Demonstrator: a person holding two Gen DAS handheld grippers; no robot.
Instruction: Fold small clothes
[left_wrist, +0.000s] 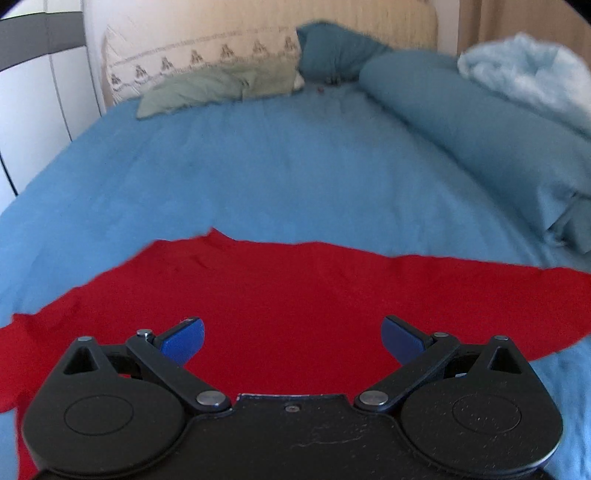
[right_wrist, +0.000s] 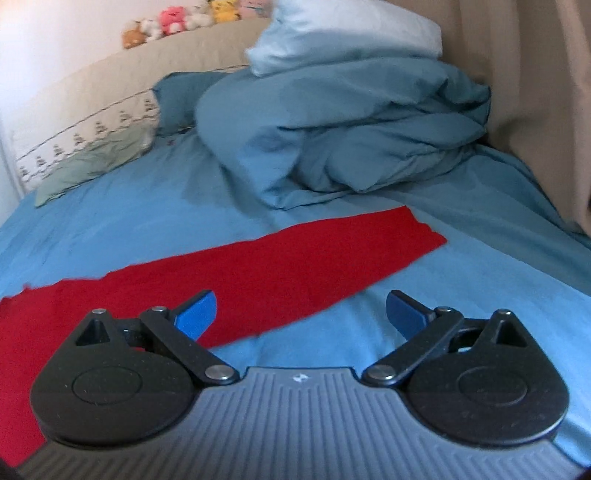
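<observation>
A red garment (left_wrist: 295, 295) lies spread flat on the blue bedsheet (left_wrist: 258, 177). My left gripper (left_wrist: 292, 338) is open and empty, held just above the middle of the red cloth. In the right wrist view the red garment (right_wrist: 258, 266) stretches from the lower left to a narrow end at the middle right. My right gripper (right_wrist: 301, 314) is open and empty, over the garment's near right edge, with its left finger above the cloth and its right finger above bare bedsheet (right_wrist: 480, 266).
A rolled blue duvet (right_wrist: 351, 140) with a pale blue pillow (right_wrist: 351, 29) on top fills the bed's far right. A green cloth (left_wrist: 221, 86) and a patterned pillow (left_wrist: 192, 51) lie at the headboard. Plush toys (right_wrist: 177, 20) sit on the headboard. A curtain (right_wrist: 535, 92) hangs at right.
</observation>
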